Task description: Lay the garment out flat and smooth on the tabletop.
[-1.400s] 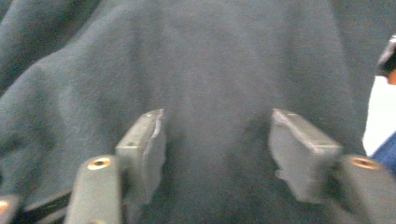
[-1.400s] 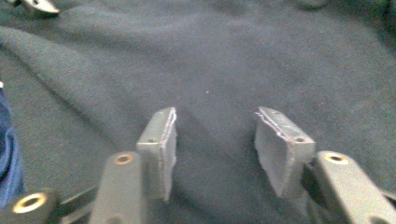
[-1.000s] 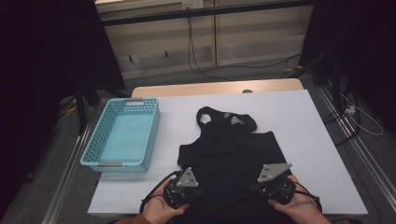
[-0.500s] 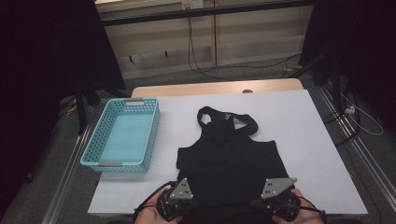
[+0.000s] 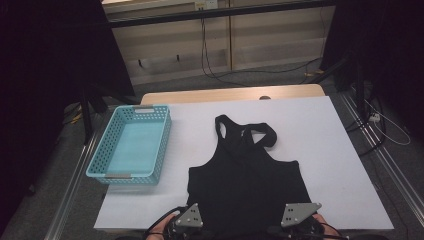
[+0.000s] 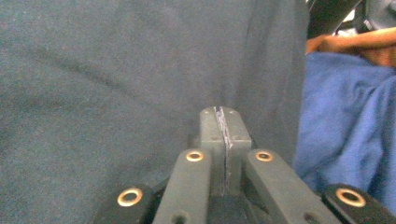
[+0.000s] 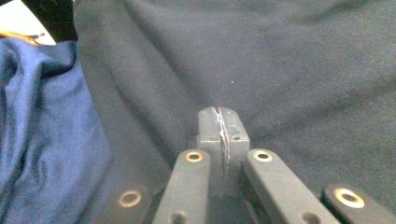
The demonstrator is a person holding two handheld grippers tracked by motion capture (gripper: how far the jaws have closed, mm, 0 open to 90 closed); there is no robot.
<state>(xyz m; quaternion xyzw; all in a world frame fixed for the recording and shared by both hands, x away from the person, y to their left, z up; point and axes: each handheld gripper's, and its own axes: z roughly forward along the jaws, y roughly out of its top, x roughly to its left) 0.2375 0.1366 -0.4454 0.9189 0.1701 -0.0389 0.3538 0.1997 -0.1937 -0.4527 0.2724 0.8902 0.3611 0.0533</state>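
A black tank top [image 5: 245, 180] lies flat on the white table [image 5: 325, 150], its straps toward the far side and its hem at the near edge. My left gripper [image 5: 191, 214] is at the hem's left corner and my right gripper [image 5: 299, 213] at its right corner, each under its grey plate. In the left gripper view the jaws [image 6: 220, 114] are pressed together with dark fabric [image 6: 116, 84] drawn up at their tips. The right gripper's jaws [image 7: 221, 114] stand the same against the cloth [image 7: 303, 70].
A light blue plastic basket [image 5: 166, 140] stands empty at the table's left side. Blue cloth of the person's clothing [image 6: 345, 121] shows beside the black fabric in both gripper views. A hand [image 6: 355, 39] shows at the top right of the left gripper view.
Both grippers have drawn back toward the near edge of the table. The tank top's lower part has stretched out longer toward the person, while the straps stayed in place.
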